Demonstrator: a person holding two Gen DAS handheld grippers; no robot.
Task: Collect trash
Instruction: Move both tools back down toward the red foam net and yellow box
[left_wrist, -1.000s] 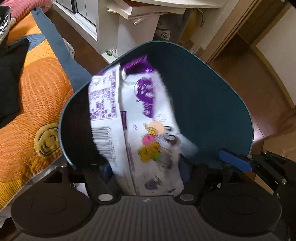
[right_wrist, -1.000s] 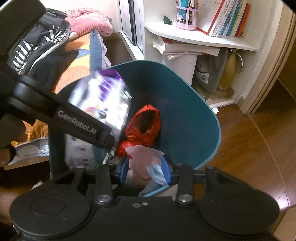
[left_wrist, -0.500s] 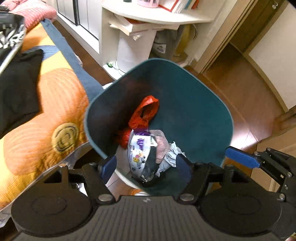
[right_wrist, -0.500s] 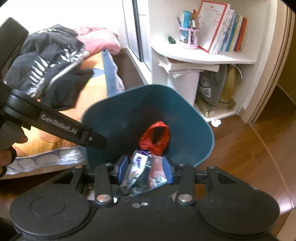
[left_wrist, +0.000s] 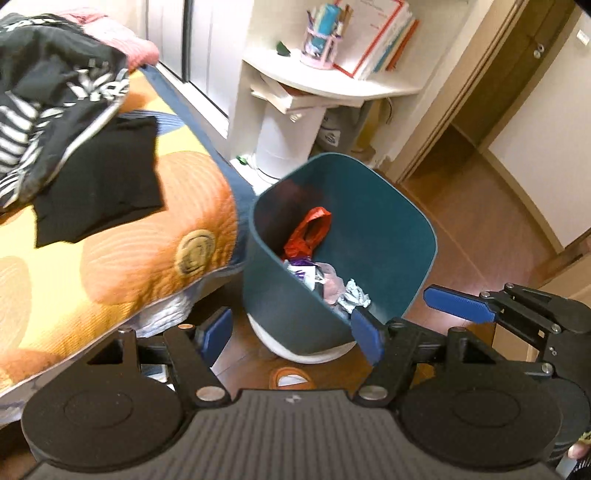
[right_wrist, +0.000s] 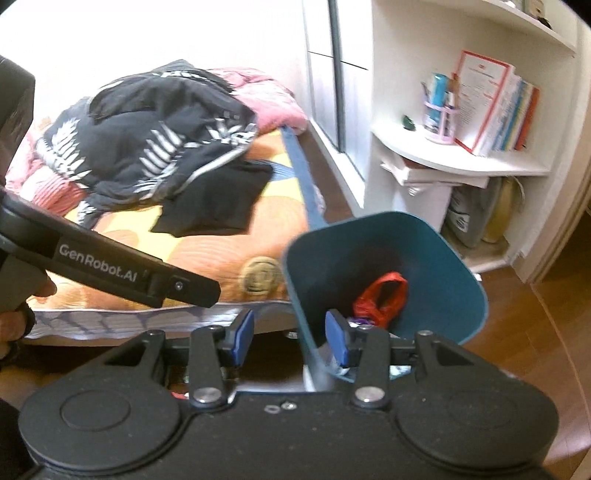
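Observation:
A teal trash bin (left_wrist: 388, 236) (right_wrist: 439, 254) stands on the wood floor beside the bed. Inside lie a red plastic bag (left_wrist: 308, 230) (right_wrist: 382, 295), a purple-and-white snack wrapper (left_wrist: 304, 267) and crumpled paper (left_wrist: 354, 295). My left gripper (left_wrist: 291, 334) hangs open above the bin's near rim, nothing between its blue pads. My right gripper (right_wrist: 290, 338) is also above the bin's near edge, its jaws opening and empty. The right gripper's arm (left_wrist: 517, 310) shows at the right of the left wrist view, and the left gripper's body (right_wrist: 110, 266) crosses the right wrist view.
The bed (left_wrist: 122, 236) with an orange quilt, black clothes (right_wrist: 155, 136) and a pink blanket lies left of the bin. A white corner shelf (right_wrist: 461, 162) with books and a pen holder stands behind it. A slipper (left_wrist: 290, 378) lies on the floor below the bin. A doorway opens at right.
The purple-and-white wrapper dropped from my left gripper into the bin. Both grippers rose and pulled back from the bin, which now looks smaller. The right jaws widened.

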